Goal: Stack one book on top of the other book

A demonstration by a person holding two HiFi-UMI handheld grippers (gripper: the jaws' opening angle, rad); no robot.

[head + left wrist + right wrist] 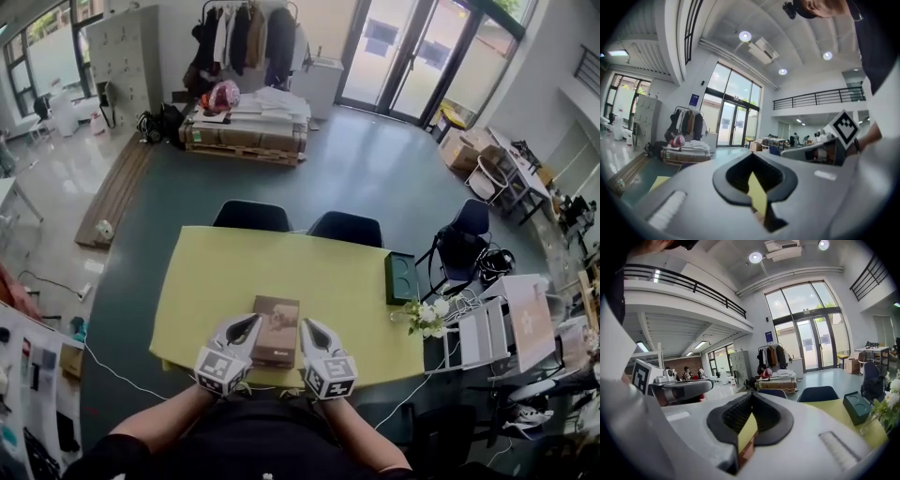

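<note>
Book [277,330] lies flat on the yellow surface [202,281], lower centre of the head view, near the surface's near edge. Only one brown outline shows. No second book lies apart anywhere on the surface, so I judge either that the pair is already stacked here or that the other is out of sight; cannot tell which from above. Long axis runs up-down in the frame, away from the person, with the top end tipped slightly right. Which side carries the spine is not readable. Left gripper [251,323] sits just beside the book's left edge and right gripper [307,325] just beside its right edge, both angled inward. Each gripper view shows its jaws clenched with nothing between them, only a slit of yellow surface and a brown edge below. If a lift is intended, the next move calls for parting the jaws first, then taking an edge.
</note>
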